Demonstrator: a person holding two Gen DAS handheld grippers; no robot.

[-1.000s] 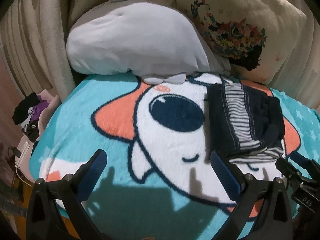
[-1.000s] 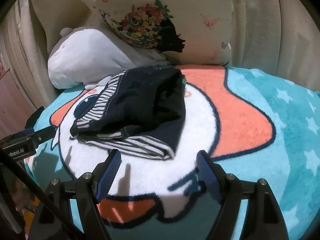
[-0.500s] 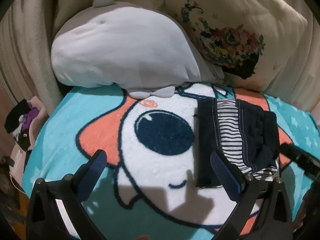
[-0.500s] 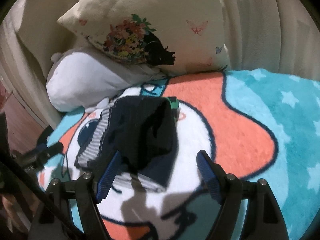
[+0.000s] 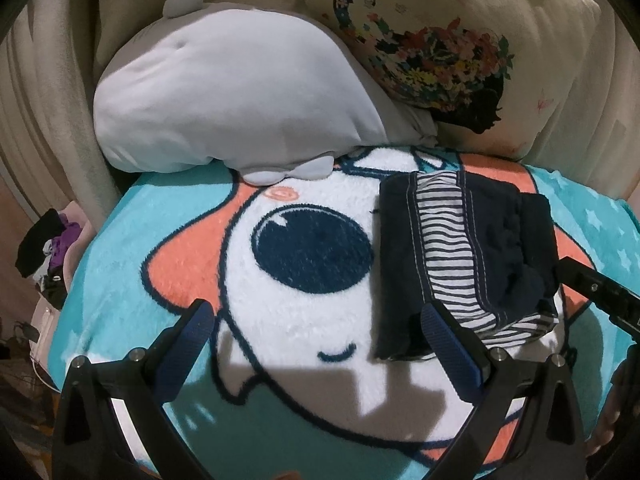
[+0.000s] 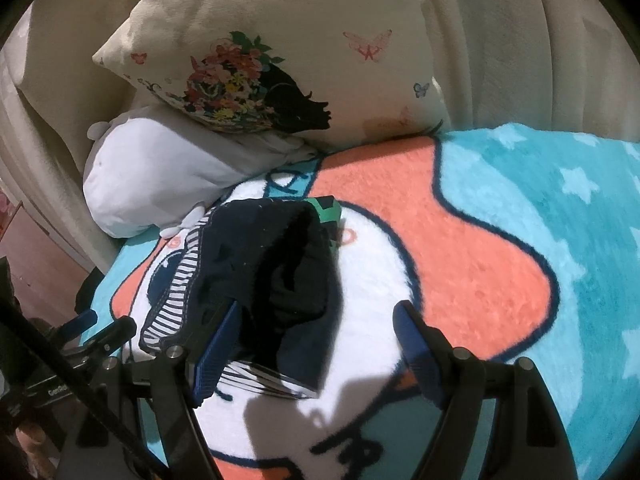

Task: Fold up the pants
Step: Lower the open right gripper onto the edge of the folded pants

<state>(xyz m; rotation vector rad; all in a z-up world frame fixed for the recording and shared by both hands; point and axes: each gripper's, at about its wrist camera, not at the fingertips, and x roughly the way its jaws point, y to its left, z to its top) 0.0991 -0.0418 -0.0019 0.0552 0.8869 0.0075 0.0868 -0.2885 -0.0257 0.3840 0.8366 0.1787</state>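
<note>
The pants [image 5: 464,256] are dark navy with a navy-and-white striped band, folded into a compact bundle on the cartoon blanket [image 5: 280,320]. In the right wrist view the bundle [image 6: 272,280] lies just ahead of my fingers. My left gripper [image 5: 316,344] is open and empty; its right finger overlaps the bundle's near left corner. My right gripper [image 6: 316,340] is open and empty, its left finger at the bundle's near edge. The right gripper's arm also shows at the right edge of the left wrist view.
A white-grey plush whale [image 5: 232,100] and a cream floral pillow [image 5: 460,40] lean at the back against beige curtains [image 6: 500,40]. A green-and-black item [image 6: 330,208] peeks from behind the bundle. Clutter lies off the bed's left edge [image 5: 44,248].
Both grippers have moved forward toward the folded pants. The bundle now sits closer to both sets of fingers. The pants themselves have not visibly moved.
</note>
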